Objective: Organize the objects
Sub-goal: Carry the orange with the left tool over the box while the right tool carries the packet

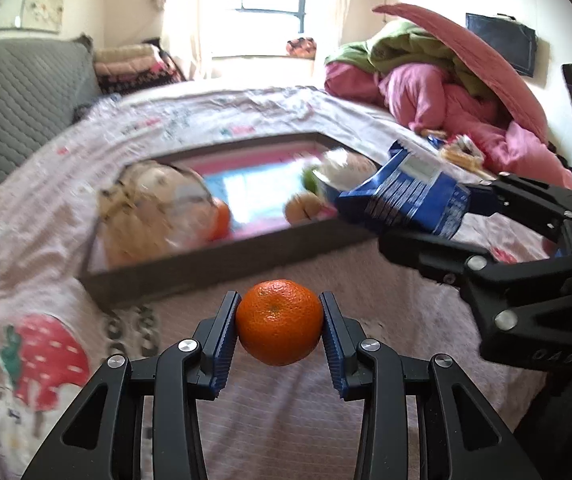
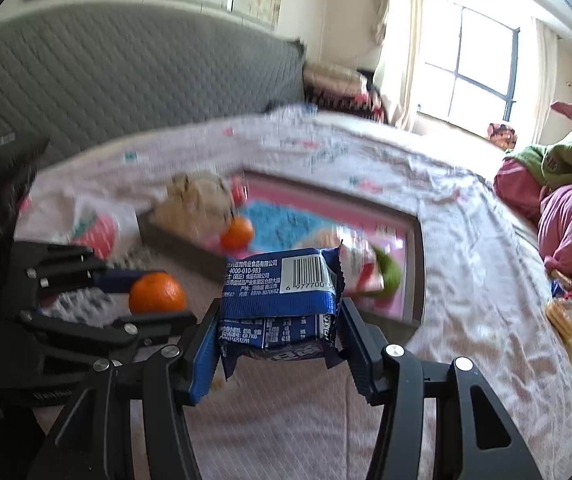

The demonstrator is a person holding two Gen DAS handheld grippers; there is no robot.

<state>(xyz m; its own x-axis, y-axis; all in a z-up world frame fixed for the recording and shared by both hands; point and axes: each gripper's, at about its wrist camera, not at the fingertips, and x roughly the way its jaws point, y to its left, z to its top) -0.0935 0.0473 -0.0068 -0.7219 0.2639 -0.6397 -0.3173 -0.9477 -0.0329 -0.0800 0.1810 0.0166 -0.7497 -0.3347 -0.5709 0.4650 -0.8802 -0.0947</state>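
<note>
My left gripper (image 1: 279,322) is shut on a tangerine (image 1: 279,322) and holds it above the bedsheet, just short of the tray's near wall (image 1: 221,268). The tangerine also shows in the right wrist view (image 2: 157,293). My right gripper (image 2: 279,328) is shut on a blue snack packet (image 2: 281,296), which hangs over the tray's right end in the left wrist view (image 1: 402,200). The grey tray (image 2: 416,264) with a pink and blue floor holds a beige bag (image 1: 145,208), a second tangerine (image 2: 237,233) and a green and white packet (image 2: 370,272).
The tray lies on a bed with a pink strawberry-print sheet (image 1: 45,352). Pink and green bedding (image 1: 446,92) is piled at the right. More snack packets (image 2: 570,316) lie on the sheet by that pile. A grey quilted headboard (image 2: 125,76) stands behind.
</note>
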